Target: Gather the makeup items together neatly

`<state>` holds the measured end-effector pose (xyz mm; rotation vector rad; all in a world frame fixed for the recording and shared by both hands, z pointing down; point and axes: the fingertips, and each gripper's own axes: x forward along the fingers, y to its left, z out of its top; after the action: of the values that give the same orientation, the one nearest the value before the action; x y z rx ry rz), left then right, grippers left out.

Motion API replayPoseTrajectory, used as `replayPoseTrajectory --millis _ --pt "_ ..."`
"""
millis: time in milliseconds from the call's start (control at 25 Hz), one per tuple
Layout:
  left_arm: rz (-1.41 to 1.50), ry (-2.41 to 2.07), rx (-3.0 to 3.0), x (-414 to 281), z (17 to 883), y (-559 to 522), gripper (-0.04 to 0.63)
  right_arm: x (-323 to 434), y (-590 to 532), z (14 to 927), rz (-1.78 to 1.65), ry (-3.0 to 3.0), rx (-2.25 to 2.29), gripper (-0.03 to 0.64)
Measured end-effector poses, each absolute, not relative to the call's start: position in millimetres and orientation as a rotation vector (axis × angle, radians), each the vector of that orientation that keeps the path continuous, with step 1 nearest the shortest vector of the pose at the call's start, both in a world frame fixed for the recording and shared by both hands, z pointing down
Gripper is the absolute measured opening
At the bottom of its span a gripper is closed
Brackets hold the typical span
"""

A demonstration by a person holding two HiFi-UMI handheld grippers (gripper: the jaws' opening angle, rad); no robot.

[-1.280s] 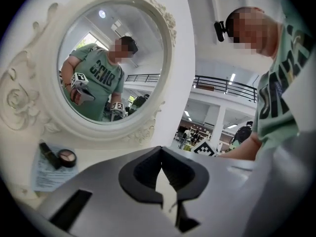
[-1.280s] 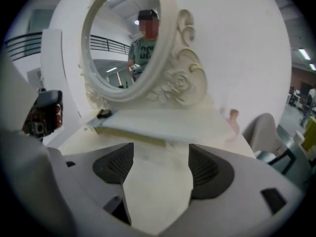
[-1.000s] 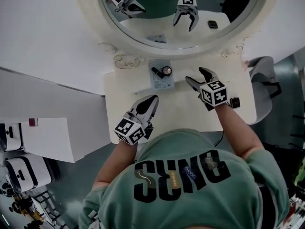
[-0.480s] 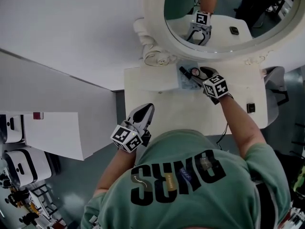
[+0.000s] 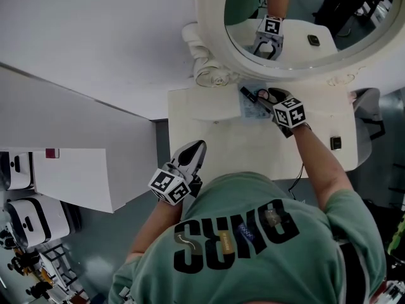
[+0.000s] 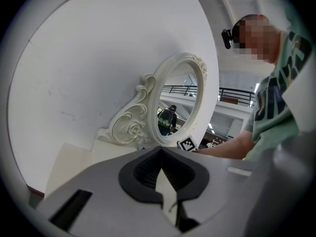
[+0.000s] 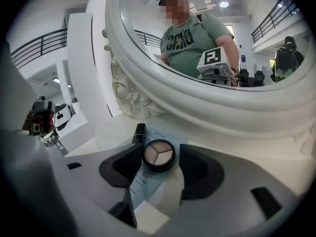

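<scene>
The compact [image 7: 158, 154] looks glossy black plastic, the sheet [image 7: 143, 177] paper, the mirror frame [image 7: 163, 93] smooth white.

Makeup, far side of table: 1 round 3-shade compact [image 7: 158, 155] and 1 black tube [image 7: 138, 132] just left of it, so 2 items total.
Pale-blue printed sheet [image 7: 165, 134] under the compact: 1.
Oval mirror [image 5: 212, 49] w/ ornate white frame, at far edge: 1.
White table [image 5: 209, 116]: 1.
Small black square item [image 5: 336, 142], table's right end: 1.
Grippers: 2, i.e. left gripper [image 5: 200, 145] and right gripper [image 7: 160, 149].
Marker cubes [image 5: 169, 187]: 2, 1 per gripper.
Person: 1.
White units [image 5: 18, 170] w/ black fronts, far left off the table: 2.
</scene>
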<state>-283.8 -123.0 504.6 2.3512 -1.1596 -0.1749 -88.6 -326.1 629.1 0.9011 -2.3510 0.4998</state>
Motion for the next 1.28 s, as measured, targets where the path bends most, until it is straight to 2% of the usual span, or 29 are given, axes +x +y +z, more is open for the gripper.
replayPoseTrajectory --millis 120,400,640,800,1040,1280 --pt "-0.176 -1.161 2.346 -282 503 -122 0.0 -90 -324 630 0.479 -2.335 0.872 0.204" --pt "-0.16 -1.154 2.359 -265 499 -123 -0.002 -84 -324 622 0.456 -2.327 0.88 0.202" --pt "-0.138 -1.102 2.416 -231 491 -131 -0.001 -27 -302 580 0.458 -2.39 0.994 0.202" --pt "-0.115 -1.019 2.443 -179 492 -143 -0.002 47 -276 574 0.483 -2.362 1.095 0.201" --pt "-0.071 -0.827 2.491 -62 500 -158 -0.001 181 -221 615 0.601 -2.211 1.259 0.202" --pt "-0.023 -0.684 2.516 40 504 -159 -0.002 235 -168 673 0.643 -2.103 1.225 0.202"
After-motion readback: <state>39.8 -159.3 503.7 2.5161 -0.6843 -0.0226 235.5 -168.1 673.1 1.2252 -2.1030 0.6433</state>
